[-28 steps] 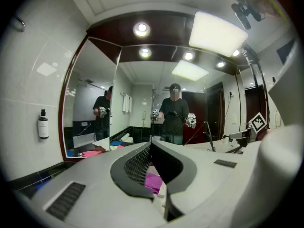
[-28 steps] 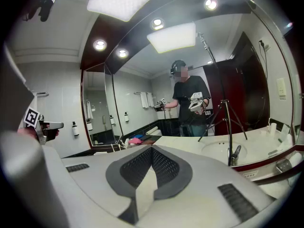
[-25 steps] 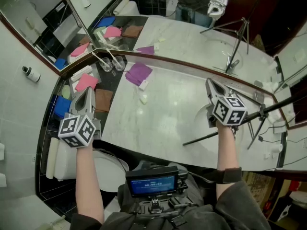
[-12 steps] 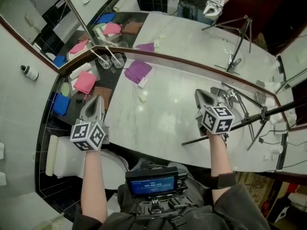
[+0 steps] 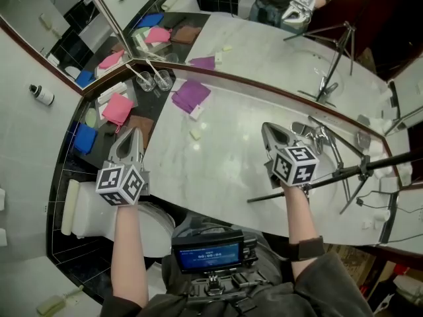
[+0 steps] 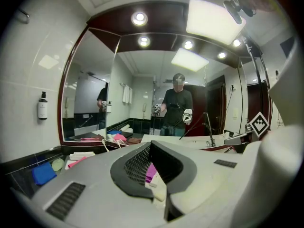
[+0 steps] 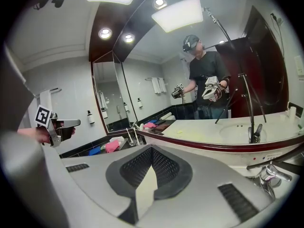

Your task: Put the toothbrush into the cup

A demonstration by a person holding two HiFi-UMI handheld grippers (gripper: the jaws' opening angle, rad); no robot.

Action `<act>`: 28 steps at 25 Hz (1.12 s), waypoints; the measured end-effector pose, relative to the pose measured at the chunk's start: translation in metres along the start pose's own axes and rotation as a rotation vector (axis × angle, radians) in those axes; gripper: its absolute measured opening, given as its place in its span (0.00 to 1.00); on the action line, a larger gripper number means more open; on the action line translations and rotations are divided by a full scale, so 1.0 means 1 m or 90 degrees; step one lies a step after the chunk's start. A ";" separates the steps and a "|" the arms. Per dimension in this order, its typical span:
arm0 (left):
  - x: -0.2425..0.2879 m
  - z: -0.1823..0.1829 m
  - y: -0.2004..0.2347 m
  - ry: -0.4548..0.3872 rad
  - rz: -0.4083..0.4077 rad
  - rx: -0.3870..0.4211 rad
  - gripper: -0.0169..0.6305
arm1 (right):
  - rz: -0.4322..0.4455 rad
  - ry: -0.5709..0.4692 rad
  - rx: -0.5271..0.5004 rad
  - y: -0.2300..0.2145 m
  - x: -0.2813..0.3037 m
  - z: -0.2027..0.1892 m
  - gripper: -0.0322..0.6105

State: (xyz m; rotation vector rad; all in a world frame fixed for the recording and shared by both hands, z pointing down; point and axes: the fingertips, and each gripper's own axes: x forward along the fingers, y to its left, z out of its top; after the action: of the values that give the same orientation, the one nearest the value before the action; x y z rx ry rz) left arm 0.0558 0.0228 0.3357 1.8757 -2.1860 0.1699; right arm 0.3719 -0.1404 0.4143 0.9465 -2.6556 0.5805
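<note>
Two clear cups (image 5: pixel 154 81) stand at the back left of the marble counter (image 5: pixel 225 157), in the mirror's corner. A thin white toothbrush (image 5: pixel 153 69) leans in each. They also show small in the right gripper view as cups (image 7: pixel 131 137). My left gripper (image 5: pixel 132 133) hovers over the counter's left end, well short of the cups, shut and empty. My right gripper (image 5: pixel 268 128) hangs over the counter just left of the faucet (image 5: pixel 318 135), jaws shut with nothing between them. In their own views the left gripper (image 6: pixel 151 144) and right gripper (image 7: pixel 152 149) both point toward the mirror.
A purple cloth (image 5: pixel 191 98) and two small white pieces (image 5: pixel 196 123) lie between the cups and my grippers. Pink (image 5: pixel 117 108), brown (image 5: pixel 140 126) and blue (image 5: pixel 84 138) items sit on the dark ledge at left. A tripod leg (image 5: pixel 330 177) crosses the basin at right.
Both grippers have come down and a little nearer to me. The right one has also drifted left, away from the tripod. Both stay shut.
</note>
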 end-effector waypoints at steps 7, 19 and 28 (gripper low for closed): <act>0.013 0.007 0.021 -0.001 -0.010 0.014 0.03 | -0.009 0.004 0.010 0.008 0.022 -0.007 0.08; 0.061 0.012 0.135 0.017 -0.108 0.030 0.03 | -0.058 0.008 0.016 0.108 0.118 -0.004 0.08; 0.079 0.018 0.231 0.026 -0.154 0.034 0.03 | -0.059 0.012 0.000 0.203 0.200 0.002 0.08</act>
State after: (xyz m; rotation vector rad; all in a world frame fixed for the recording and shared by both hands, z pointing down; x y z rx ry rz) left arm -0.1841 -0.0197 0.3573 2.1252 -1.9267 0.2188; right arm 0.0890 -0.1065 0.4299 1.0517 -2.5790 0.5655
